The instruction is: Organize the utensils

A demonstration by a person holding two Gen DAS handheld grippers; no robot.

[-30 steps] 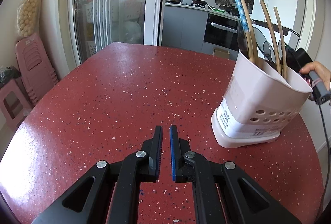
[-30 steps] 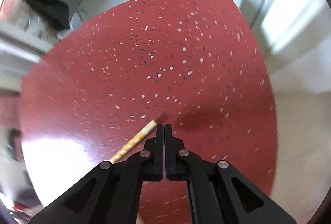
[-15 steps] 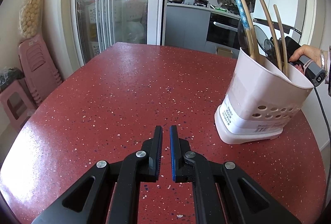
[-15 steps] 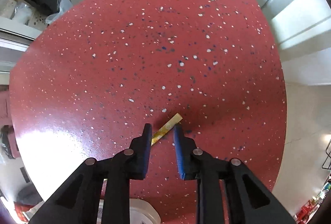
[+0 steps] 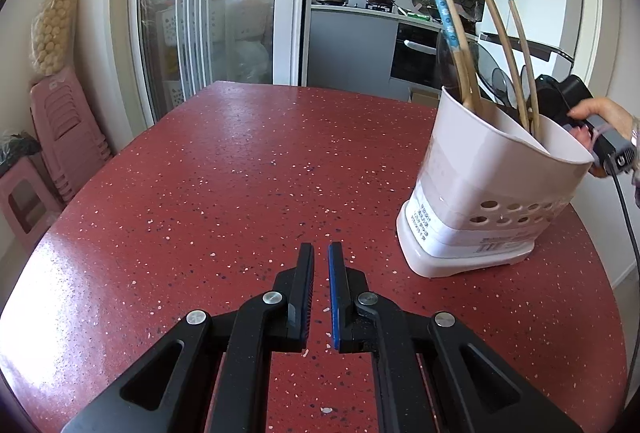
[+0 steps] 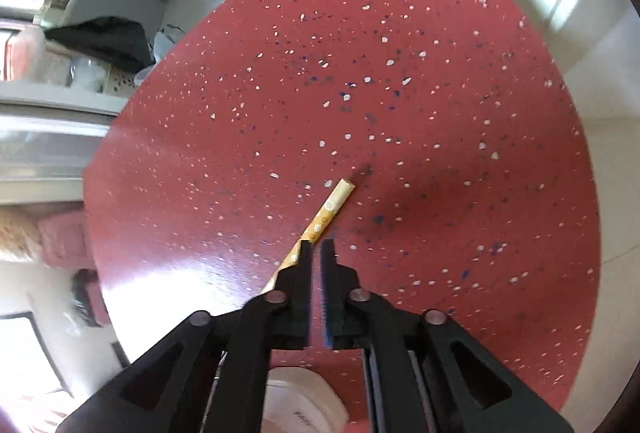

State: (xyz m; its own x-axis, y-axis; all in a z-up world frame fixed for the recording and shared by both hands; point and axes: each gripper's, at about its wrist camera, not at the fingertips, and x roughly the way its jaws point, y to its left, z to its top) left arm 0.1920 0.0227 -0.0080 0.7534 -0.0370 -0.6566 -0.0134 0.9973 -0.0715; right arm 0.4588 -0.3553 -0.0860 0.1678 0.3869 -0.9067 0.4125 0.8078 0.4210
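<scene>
Both claws are in view. Left gripper point(image 5: 321, 253) hangs over the red speckled table point(image 5: 224, 169) with its jaws drawn together, only a thin slit showing between the pads and nothing in it. Right gripper point(image 6: 317, 247) points steeply down at the same tabletop, and its jaws are closing. In its own view a yellow patterned chopstick point(image 6: 326, 211) passes just beside the left fingertip point(image 6: 305, 253); whether the pads press on it cannot be told, as the stick seems to run behind that finger rather than through the gap. The chopstick's long axis runs diagonally, its blunt top end pointing up and to the right in that view, the lower part hidden behind the finger. To the right in the left view, a white utensil holder point(image 5: 472, 193) stands upright on the table, with several wooden chopsticks point(image 5: 506, 49) leaning out of it, one wrapped in blue pattern. A hand point(image 5: 596, 113) holds the right gripper's handle just behind the holder.
</scene>
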